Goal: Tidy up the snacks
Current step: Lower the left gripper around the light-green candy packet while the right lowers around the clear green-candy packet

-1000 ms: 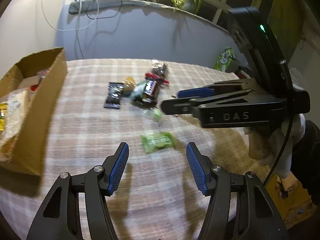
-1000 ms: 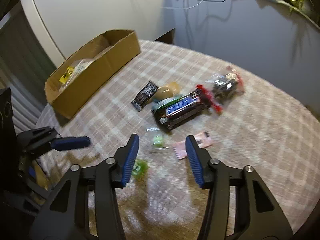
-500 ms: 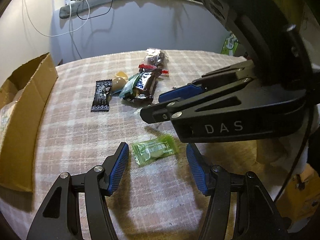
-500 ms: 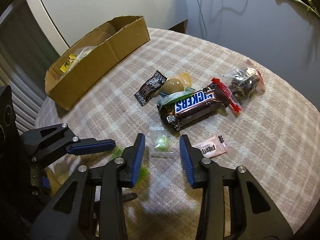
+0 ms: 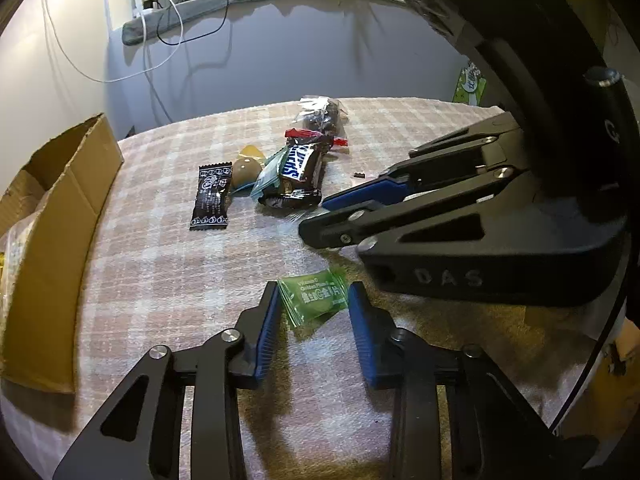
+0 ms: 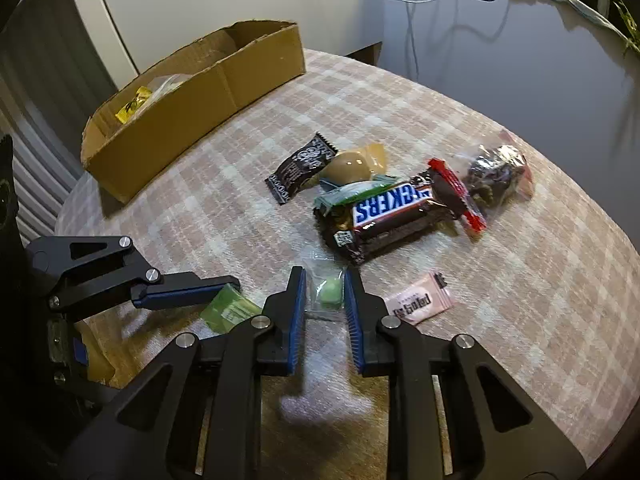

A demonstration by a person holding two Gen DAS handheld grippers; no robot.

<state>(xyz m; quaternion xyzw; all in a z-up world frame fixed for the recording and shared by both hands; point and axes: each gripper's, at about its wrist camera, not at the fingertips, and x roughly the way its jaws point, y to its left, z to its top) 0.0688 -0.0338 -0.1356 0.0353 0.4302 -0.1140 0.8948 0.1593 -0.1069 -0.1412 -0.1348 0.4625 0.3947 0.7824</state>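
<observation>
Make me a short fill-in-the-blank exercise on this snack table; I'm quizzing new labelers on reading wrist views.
1. The left gripper has its fingers on either side of a ____ packet.
2. The large chocolate bar in the pile reads ____.
3. Right of the right gripper lies a small ____ packet.
4. Sorted snacks sit in a ____ box at the cloth's edge.

Missing words: green; Snickers; pink; cardboard

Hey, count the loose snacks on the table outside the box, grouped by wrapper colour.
Green: 2, packet, teal wrapper
Clear: 2, candy bag, dark bag
Black: 1
Tan: 1
Brown: 1, Snickers
Pink: 1
Total: 8
</observation>
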